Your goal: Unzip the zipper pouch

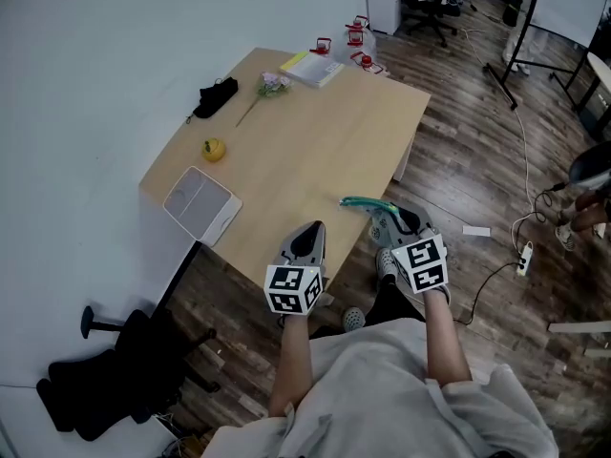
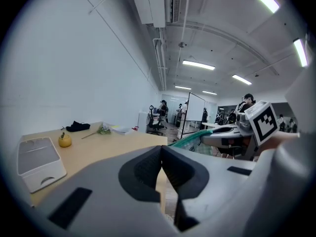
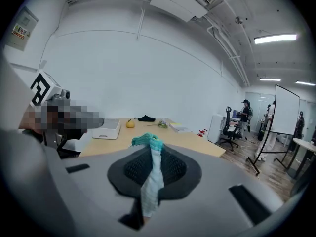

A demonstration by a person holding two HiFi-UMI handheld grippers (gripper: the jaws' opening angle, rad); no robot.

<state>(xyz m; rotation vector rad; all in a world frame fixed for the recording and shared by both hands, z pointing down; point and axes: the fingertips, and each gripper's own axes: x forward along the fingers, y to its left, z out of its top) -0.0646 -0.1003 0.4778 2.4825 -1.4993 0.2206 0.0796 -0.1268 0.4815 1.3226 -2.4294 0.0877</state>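
The zipper pouch is a pale mesh bag with a teal zipper edge, hanging just off the near edge of the wooden table. My right gripper is shut on it; in the right gripper view the pouch runs up between the pads, its teal top sticking out past the right gripper. My left gripper hovers to the left of the pouch, apart from it. In the left gripper view the left gripper has its jaws shut with nothing between them, and the pouch shows to the right.
On the table lie a white lidded box, a yellow fruit, a black cloth item, a flower sprig, a book and red clips. A black chair stands lower left; cables and a power strip lie on the floor.
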